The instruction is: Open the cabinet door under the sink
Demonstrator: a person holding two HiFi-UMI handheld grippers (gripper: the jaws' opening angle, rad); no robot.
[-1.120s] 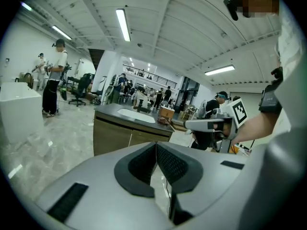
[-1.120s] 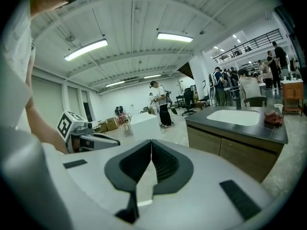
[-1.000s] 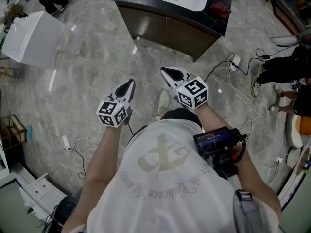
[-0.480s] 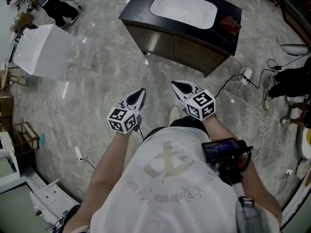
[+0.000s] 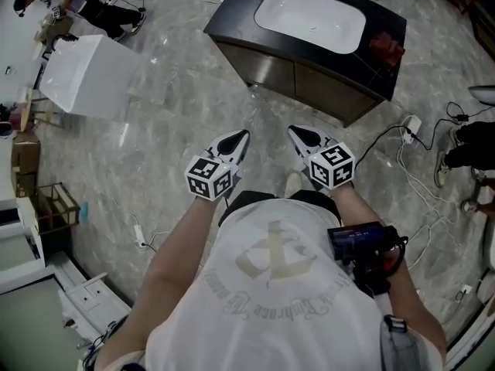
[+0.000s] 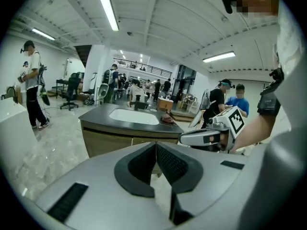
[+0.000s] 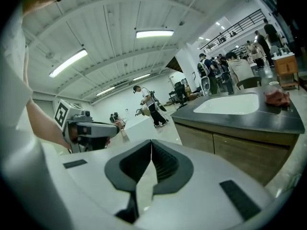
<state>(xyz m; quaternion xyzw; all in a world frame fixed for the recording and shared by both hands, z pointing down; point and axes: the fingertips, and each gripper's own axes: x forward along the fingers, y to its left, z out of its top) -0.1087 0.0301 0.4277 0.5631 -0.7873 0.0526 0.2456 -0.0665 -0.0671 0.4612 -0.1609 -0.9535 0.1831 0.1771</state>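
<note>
The sink cabinet stands on the grey marble floor, with a dark counter and a white basin. Its two brown doors face me and are closed; they also show as doors in the right gripper view. My left gripper and right gripper are held side by side in the air, well short of the cabinet, pointing at it. Both are shut with nothing between the jaws. Each one shows in the other's view: right gripper, left gripper.
A red object lies on the counter's right end. A white box stands on the floor at left, a wooden crate further left. Cables and a power strip lie right of the cabinet. People stand in the background.
Both grippers have moved forward toward the cabinet, staying shut. The cabinet now sits closer in the head view.
</note>
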